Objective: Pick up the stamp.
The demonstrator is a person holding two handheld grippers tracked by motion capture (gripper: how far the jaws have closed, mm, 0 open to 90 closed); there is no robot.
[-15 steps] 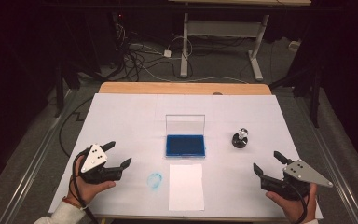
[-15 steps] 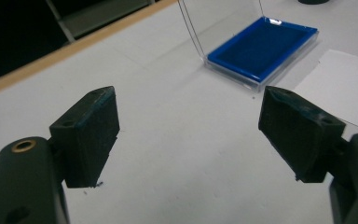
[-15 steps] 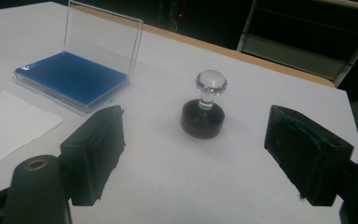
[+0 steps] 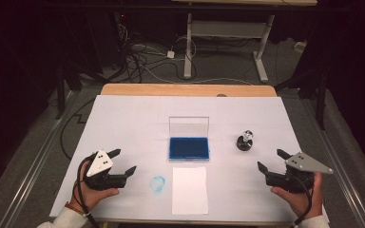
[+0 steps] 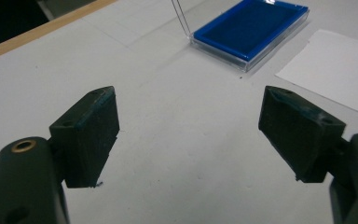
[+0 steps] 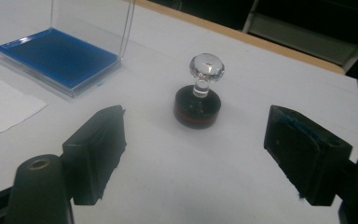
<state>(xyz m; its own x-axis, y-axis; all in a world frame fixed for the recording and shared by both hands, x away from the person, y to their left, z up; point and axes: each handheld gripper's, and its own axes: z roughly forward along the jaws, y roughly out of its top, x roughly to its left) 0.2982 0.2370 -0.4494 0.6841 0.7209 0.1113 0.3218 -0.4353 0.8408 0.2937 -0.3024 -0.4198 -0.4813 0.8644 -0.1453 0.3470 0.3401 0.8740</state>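
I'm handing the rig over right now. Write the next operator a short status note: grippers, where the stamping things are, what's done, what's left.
Left gripper: open, holding nothing, near the table's left front.
Right gripper: open, holding nothing, aimed at the stamp.
Stamp stands upright right of the open ink pad. Paper sheet lies in front of the pad; a blue smudge marks the table to its left.
Done: pad lid is open.
Left, likely: grasp stamp, ink it, press it on the paper, which looks blank.
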